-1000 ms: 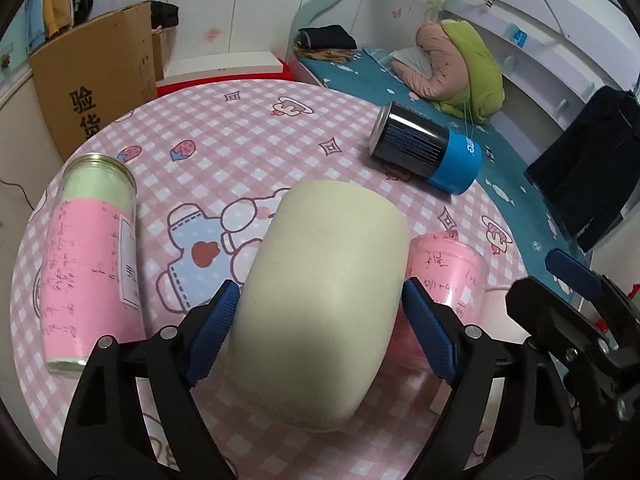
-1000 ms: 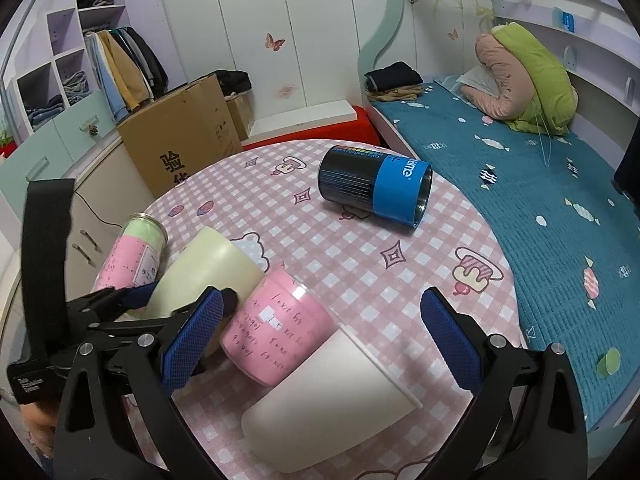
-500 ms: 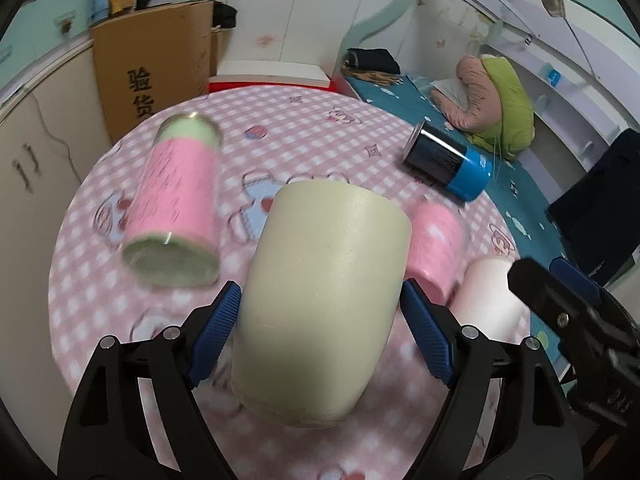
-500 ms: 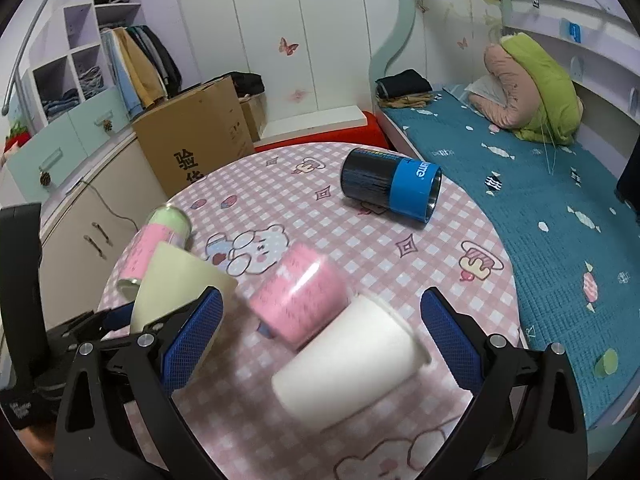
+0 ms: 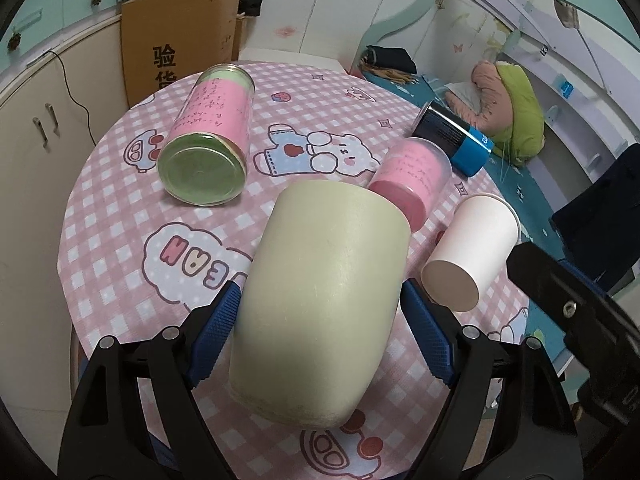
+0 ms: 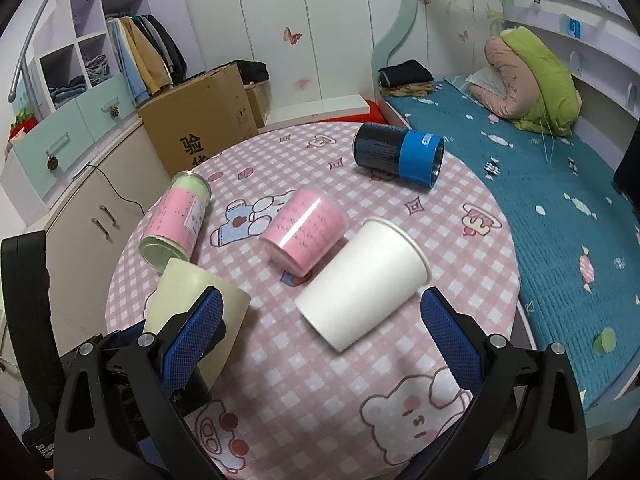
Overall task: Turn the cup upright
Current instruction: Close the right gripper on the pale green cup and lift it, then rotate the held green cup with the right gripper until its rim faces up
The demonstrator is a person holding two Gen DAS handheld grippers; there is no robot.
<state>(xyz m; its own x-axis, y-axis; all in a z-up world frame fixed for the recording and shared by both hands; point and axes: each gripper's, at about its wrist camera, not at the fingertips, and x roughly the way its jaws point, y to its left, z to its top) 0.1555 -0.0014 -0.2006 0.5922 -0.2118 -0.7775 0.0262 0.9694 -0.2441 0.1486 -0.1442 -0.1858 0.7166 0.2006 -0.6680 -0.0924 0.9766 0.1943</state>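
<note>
My left gripper (image 5: 320, 336) is shut on a pale cream-green cup (image 5: 320, 284), its blue pads pressed on both sides, and holds the cup above the round table with its base toward the camera. The same cup shows in the right wrist view (image 6: 188, 300) at the table's left edge. My right gripper (image 6: 320, 340) is open and empty, raised over the near side of the table, just behind a white paper cup (image 6: 364, 288) lying on its side. The white cup also shows in the left wrist view (image 5: 472, 248).
On the pink checked table (image 6: 460, 240) lie a short pink cup (image 6: 304, 232), a tall pink-and-green can (image 6: 176, 220) and a black-and-blue cup (image 6: 400, 156), all on their sides. A cardboard box (image 6: 200, 128) and cabinets stand left; a bed (image 6: 540, 168) lies right.
My left gripper has lifted the cream cup off the table and pulled back and up. My right gripper has also risen, so more of the table shows. The short pink cup has rolled slightly.
</note>
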